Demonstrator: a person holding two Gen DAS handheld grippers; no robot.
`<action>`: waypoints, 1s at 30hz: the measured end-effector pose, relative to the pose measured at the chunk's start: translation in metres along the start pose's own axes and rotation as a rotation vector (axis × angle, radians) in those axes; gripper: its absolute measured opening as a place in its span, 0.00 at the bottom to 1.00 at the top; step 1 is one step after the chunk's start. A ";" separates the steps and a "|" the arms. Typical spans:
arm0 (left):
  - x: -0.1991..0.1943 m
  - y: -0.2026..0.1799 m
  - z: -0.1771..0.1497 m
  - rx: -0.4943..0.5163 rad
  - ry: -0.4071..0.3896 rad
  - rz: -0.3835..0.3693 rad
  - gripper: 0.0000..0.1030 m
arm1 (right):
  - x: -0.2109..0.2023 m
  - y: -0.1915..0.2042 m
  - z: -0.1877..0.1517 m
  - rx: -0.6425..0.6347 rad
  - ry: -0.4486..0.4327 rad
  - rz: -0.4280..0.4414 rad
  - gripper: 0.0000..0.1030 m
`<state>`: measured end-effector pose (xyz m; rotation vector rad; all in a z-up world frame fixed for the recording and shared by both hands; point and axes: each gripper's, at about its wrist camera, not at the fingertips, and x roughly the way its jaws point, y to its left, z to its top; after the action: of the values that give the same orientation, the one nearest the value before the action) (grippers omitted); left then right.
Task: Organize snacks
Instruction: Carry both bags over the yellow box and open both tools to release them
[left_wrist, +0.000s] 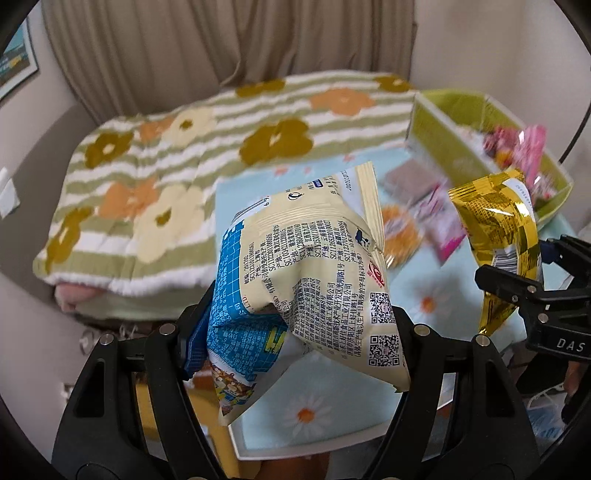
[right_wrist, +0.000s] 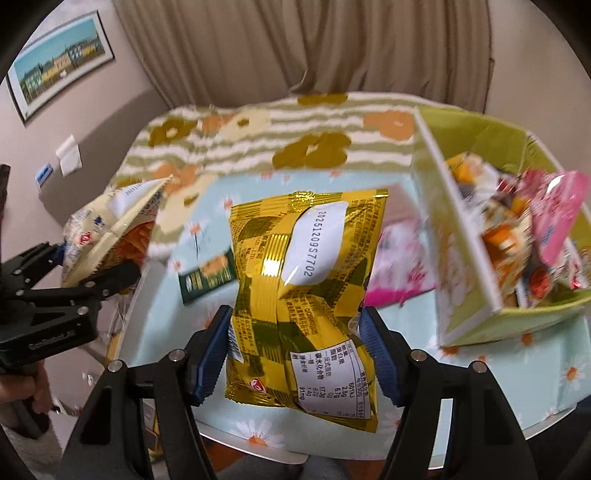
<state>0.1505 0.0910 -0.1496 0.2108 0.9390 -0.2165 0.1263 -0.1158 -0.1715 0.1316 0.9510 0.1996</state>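
Left gripper (left_wrist: 291, 332) is clamped on a cream-and-blue snack bag (left_wrist: 303, 280), pinched low on the pack so it puffs out above the fingers; bag is lifted off the table, printed back with QR codes toward the camera. Right gripper (right_wrist: 293, 354) is clamped on a gold snack bag (right_wrist: 299, 295), blue pads (right_wrist: 210, 354) pressing in from both sides at mid-height, bag upright and clear of the table, date stamp and nutrition panel facing the camera. In the left wrist view the gold bag shows to the right of the cream one, held in the other gripper, the two bags apart. In the right wrist view the cream bag sits at far left in the left gripper. Below both: table with a light blue daisy cloth (right_wrist: 517, 354). Green box (right_wrist: 476, 325) stands at the right on the cloth, tilted in the fisheye, with several packs inside, a pink packet (right_wrist: 557, 218) on top. Loose on the cloth between the held bags and the box: a dark green packet (right_wrist: 207, 280) and a pink-and-white packet (right_wrist: 399, 266), both blurred. Far side: striped flower blanket (left_wrist: 155, 177), curtain (left_wrist: 221, 40) behind it.
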 end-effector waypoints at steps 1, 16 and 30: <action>-0.005 -0.004 0.008 0.008 -0.018 -0.008 0.69 | -0.006 -0.002 0.003 0.008 -0.013 0.001 0.63; -0.039 -0.114 0.103 0.053 -0.179 -0.127 0.69 | -0.094 -0.116 0.045 0.073 -0.152 -0.030 0.63; 0.024 -0.251 0.175 0.002 -0.090 -0.186 0.69 | -0.107 -0.244 0.066 0.050 -0.130 -0.023 0.63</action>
<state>0.2308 -0.1996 -0.0896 0.1142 0.8692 -0.3954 0.1469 -0.3793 -0.0967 0.1778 0.8284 0.1447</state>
